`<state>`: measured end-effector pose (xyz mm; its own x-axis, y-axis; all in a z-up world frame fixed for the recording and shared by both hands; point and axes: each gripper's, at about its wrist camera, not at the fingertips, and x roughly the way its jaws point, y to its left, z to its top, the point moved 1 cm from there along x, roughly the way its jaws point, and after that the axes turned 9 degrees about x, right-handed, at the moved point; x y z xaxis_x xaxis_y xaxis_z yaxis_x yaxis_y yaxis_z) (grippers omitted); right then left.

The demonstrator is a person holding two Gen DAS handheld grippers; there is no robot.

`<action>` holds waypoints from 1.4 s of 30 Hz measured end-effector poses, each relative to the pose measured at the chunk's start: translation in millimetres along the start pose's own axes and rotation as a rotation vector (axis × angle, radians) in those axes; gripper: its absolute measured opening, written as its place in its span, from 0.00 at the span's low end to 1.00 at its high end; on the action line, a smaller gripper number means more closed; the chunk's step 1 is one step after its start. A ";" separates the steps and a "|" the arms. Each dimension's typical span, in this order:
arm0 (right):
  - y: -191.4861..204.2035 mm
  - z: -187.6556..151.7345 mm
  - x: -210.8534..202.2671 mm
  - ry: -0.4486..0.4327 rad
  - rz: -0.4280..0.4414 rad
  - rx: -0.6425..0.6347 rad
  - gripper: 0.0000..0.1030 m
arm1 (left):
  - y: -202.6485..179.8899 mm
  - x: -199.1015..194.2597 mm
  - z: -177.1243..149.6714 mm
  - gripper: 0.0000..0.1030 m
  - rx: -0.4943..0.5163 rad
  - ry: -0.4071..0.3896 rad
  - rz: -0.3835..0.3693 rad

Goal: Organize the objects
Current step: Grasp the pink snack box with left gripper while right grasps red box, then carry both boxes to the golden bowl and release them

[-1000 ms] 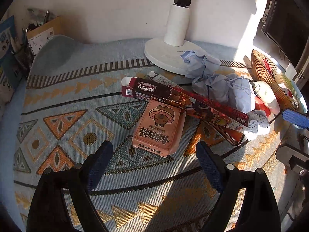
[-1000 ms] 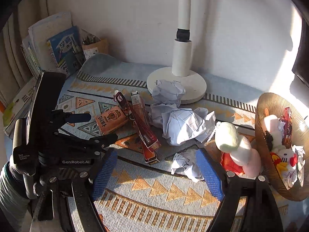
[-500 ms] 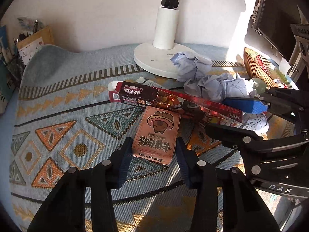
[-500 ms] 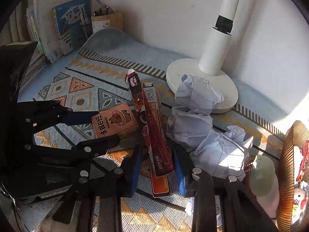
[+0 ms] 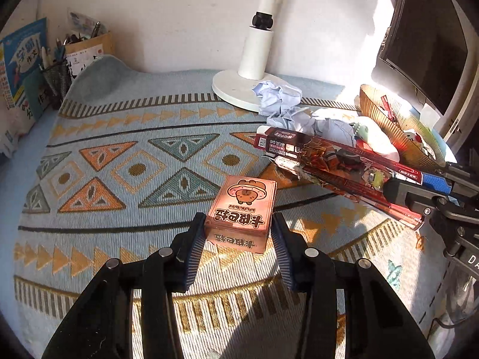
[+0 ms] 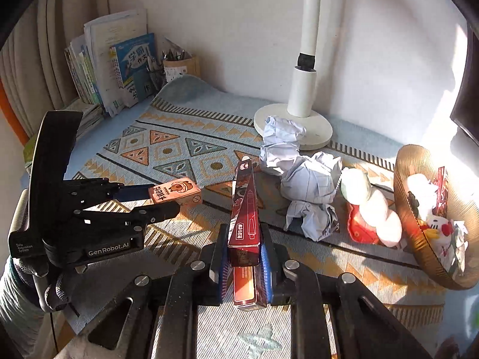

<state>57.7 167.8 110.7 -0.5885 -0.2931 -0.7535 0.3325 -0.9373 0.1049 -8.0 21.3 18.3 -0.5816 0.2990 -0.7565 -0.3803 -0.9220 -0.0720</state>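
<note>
My left gripper [image 5: 238, 236] is shut on a small orange card box [image 5: 242, 209] with a cartoon animal on top, held just above the patterned mat [image 5: 134, 161]. It also shows in the right wrist view [image 6: 176, 193]. My right gripper [image 6: 243, 248] is shut on two long red pen boxes [image 6: 244, 209], stacked and lifted off the mat. They also show in the left wrist view [image 5: 335, 155], with my right gripper [image 5: 431, 185] at the far right.
Crumpled paper balls [image 6: 302, 176] lie by the white lamp base [image 6: 293, 125]. A plush toy [image 6: 371, 206] lies beside a woven basket [image 6: 419, 233] of small toys at right. Books [image 6: 119, 68] and a pen holder [image 6: 176, 65] stand at the back left. A monitor [image 5: 425, 39] stands at the back right.
Both grippers closed on their loads and lifted them. The orange box came away from the red boxes and moved left. The red boxes rose off the mat.
</note>
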 end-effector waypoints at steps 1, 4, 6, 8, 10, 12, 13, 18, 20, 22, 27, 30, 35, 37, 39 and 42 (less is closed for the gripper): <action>-1.0 -9.2 -3.3 0.009 0.005 0.012 0.17 | -3.6 -3.8 -8.5 0.40 -0.013 0.003 -0.006; -9.6 -28.2 -5.1 0.046 0.041 0.074 0.17 | -15.7 -5.5 -24.6 0.40 -0.011 0.014 0.000; -16.3 -34.5 -7.9 0.042 0.046 0.113 0.17 | -18.9 -10.9 -24.9 0.39 0.000 -0.009 0.027; -22.7 -36.8 -15.2 0.023 0.054 0.147 0.17 | -21.4 -8.8 -26.1 0.39 0.010 -0.019 0.029; -25.8 -41.0 -24.4 0.016 0.087 0.161 0.17 | -18.4 -7.6 -25.4 0.39 -0.005 -0.017 0.027; -18.5 -53.5 -30.4 0.032 0.112 0.119 0.17 | -18.8 -10.5 -27.0 0.39 -0.005 -0.028 0.031; -13.5 -62.0 -30.9 0.045 0.120 0.095 0.17 | -18.9 -11.4 -27.7 0.39 -0.003 -0.034 0.032; 2.1 -101.2 -7.8 0.155 0.091 0.059 0.17 | -15.2 -13.6 -27.5 0.39 -0.019 -0.049 0.028; 2.8 -103.2 -2.8 0.150 0.095 0.071 0.20 | -13.3 -15.2 -27.7 0.39 -0.031 -0.057 0.023; 1.3 -95.0 1.0 0.155 0.117 0.099 0.36 | -12.2 -16.8 -28.3 0.39 -0.038 -0.067 0.027; 5.8 -77.8 21.7 0.136 0.103 0.091 0.59 | -11.9 -16.3 -28.1 0.39 -0.039 -0.066 0.026; 11.9 -74.3 28.5 0.099 0.066 0.076 0.60 | -12.5 -16.4 -28.2 0.39 -0.036 -0.067 0.027; 12.9 -76.0 25.8 0.076 0.048 0.091 0.17 | -13.2 -14.9 -28.2 0.39 -0.030 -0.063 0.016; 12.5 -79.6 22.0 0.072 0.052 0.076 0.16 | -15.6 -15.3 -28.6 0.39 -0.023 -0.064 0.025; 5.5 -82.3 17.9 0.105 0.161 0.131 0.16 | -18.5 -16.3 -28.6 0.39 -0.013 -0.069 0.037; -11.0 -80.2 -0.8 0.080 0.226 0.205 0.16 | -22.3 -17.4 -26.6 0.39 -0.013 -0.064 0.101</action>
<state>113.7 193.5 58.1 -0.4545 -0.4901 -0.7438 0.2877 -0.8710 0.3982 29.6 30.1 15.8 -0.6618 0.2189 -0.7170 -0.3083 -0.9513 -0.0059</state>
